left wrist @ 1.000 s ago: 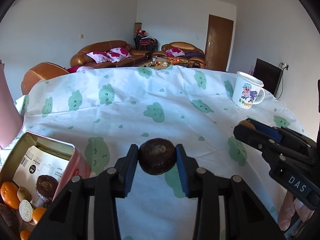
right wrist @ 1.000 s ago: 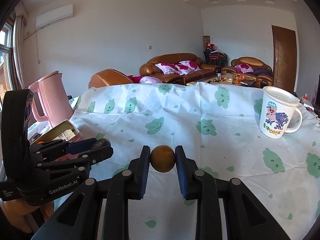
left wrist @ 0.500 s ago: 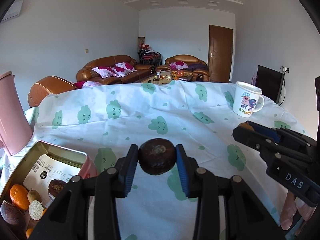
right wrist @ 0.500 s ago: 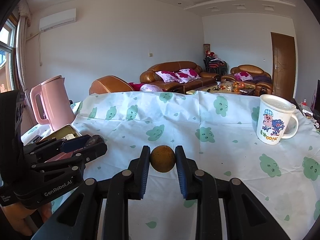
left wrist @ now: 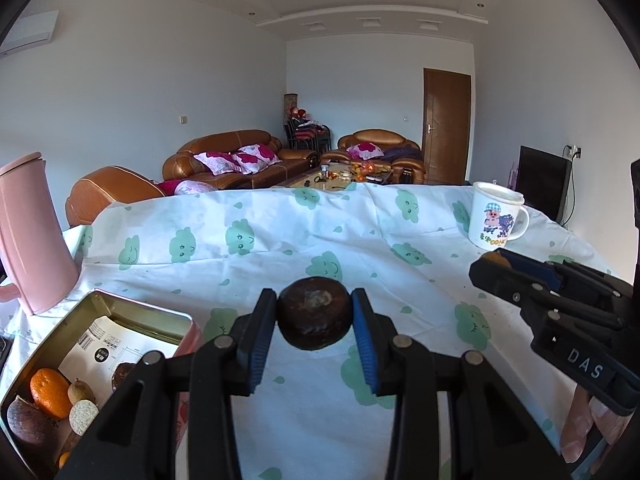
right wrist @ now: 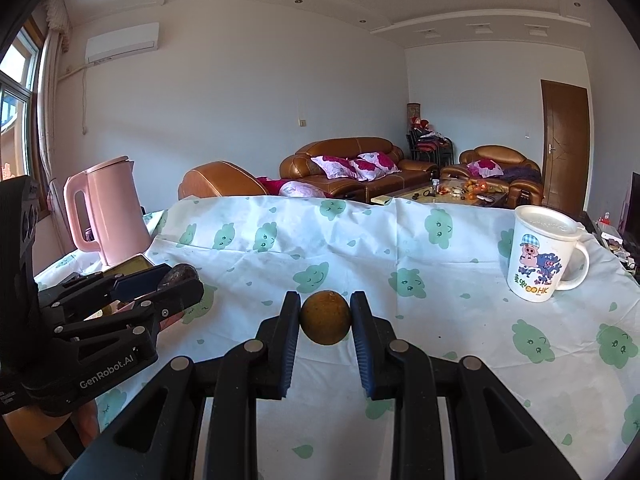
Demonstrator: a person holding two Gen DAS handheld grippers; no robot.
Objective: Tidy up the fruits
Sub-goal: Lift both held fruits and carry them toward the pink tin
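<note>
In the left wrist view the left gripper [left wrist: 314, 326] is pinching a dark round fruit [left wrist: 315, 312] above the tablecloth [left wrist: 280, 240] beside the open tin [left wrist: 132, 312], while in the right wrist view the right gripper [right wrist: 325, 322] is squeezing a small brownish-orange fruit [right wrist: 325, 317], which being round may be slipping free if either grip is tilting.

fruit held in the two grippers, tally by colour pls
Dark brown round fruit, in the left gripper: 1
Yellow-brown round fruit, in the right gripper: 1
Total: 2
</note>
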